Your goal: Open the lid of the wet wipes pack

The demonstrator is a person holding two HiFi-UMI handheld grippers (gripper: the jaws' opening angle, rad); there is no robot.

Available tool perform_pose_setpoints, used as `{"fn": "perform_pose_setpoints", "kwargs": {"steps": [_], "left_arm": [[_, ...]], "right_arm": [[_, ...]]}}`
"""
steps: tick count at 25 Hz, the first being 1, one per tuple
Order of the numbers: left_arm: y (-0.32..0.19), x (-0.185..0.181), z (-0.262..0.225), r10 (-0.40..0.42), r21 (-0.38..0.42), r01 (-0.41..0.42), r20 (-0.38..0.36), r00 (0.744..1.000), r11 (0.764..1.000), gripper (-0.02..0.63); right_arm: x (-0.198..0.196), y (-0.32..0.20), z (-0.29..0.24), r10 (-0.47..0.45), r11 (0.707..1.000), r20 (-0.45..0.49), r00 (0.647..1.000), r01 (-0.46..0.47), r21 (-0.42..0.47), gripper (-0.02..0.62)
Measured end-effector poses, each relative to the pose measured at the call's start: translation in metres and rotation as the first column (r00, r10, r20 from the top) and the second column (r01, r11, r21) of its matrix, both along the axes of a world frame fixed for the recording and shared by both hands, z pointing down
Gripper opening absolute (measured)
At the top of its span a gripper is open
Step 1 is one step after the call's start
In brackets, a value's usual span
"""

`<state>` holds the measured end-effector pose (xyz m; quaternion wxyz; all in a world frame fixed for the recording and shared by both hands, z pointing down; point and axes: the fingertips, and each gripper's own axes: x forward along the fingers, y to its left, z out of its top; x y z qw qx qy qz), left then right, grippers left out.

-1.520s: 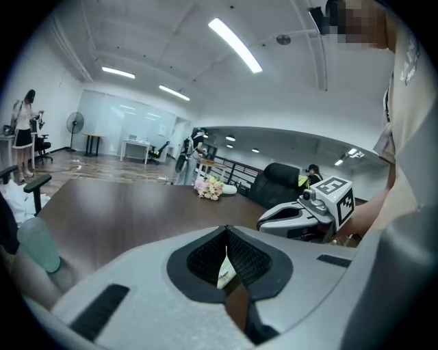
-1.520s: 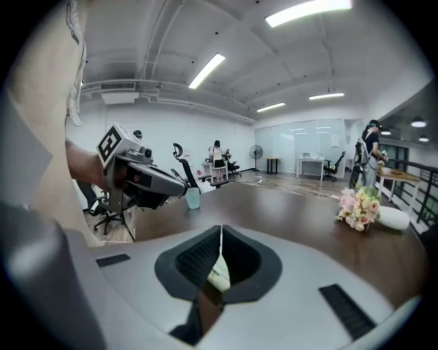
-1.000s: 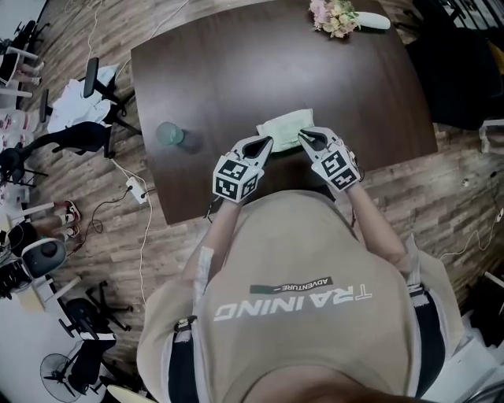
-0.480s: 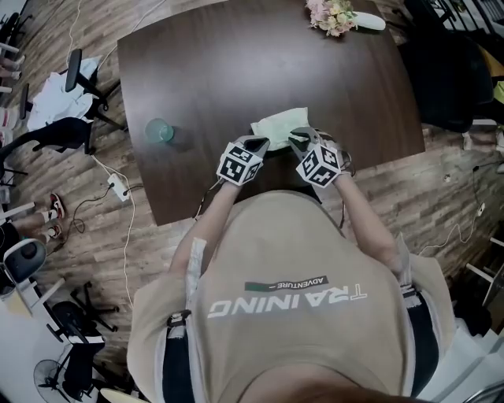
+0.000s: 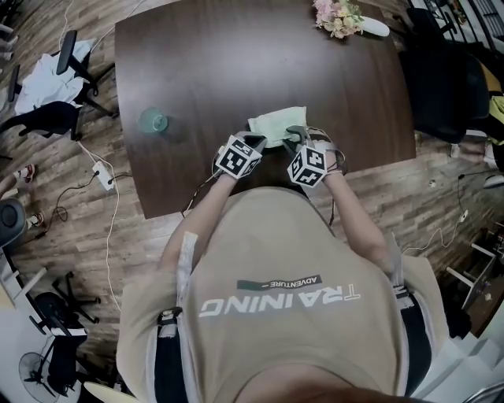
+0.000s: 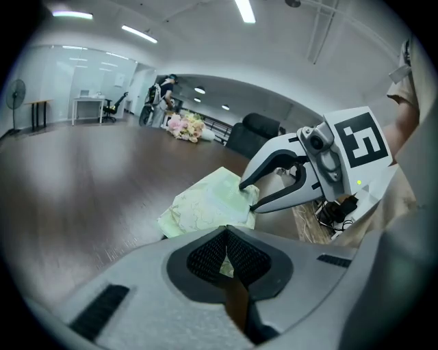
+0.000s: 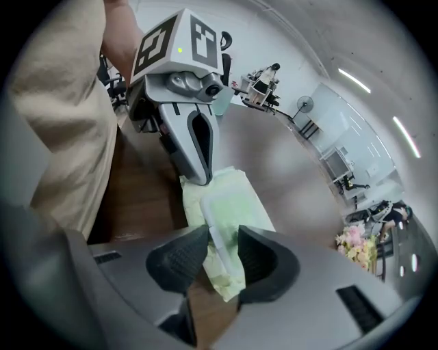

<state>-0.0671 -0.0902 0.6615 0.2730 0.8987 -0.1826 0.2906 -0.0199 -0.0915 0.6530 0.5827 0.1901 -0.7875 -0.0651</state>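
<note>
Head view: the wet wipes pack (image 5: pixel 273 123) is seen at the tips of the left gripper (image 5: pixel 258 142) and right gripper (image 5: pixel 294 134). Left gripper view: its edge is pinched between closed fingers. Right gripper view: its lid end is gripped between the fingers.

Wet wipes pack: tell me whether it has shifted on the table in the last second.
No. Measured against the glass and the flowers, the wet wipes pack lies in the same spot near the table's near edge.
</note>
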Motion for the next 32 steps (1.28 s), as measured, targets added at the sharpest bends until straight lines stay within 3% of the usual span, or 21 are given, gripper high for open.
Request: {"fn": "perform_pose_setpoints", "kwargs": {"steps": [5, 10, 20, 32], "left_arm": [[0.000, -0.002, 0.002, 0.008, 0.015, -0.008, 0.016, 1.000, 1.000, 0.009], [0.001, -0.002, 0.003, 0.045, 0.054, -0.048, 0.053, 0.998, 0.997, 0.009], [0.004, -0.001, 0.006, 0.089, 0.102, -0.101, 0.116, 0.989, 0.990, 0.009], [0.004, -0.003, 0.008, 0.089, 0.100, -0.102, 0.124, 0.988, 0.990, 0.009]], "right_arm": [[-0.005, 0.000, 0.004, -0.071, 0.996, -0.069, 0.995, 0.074, 0.047, 0.106], [-0.003, 0.001, 0.000, -0.041, 0.999, -0.017, 0.999, 0.042, 0.031, 0.097], [-0.005, 0.004, -0.007, -0.044, 0.999, -0.004, 0.999, 0.044, 0.006, 0.057], [-0.005, -0.011, -0.041, -0.008, 0.998, 0.044, 0.999, 0.005, 0.067, 0.034]]}}
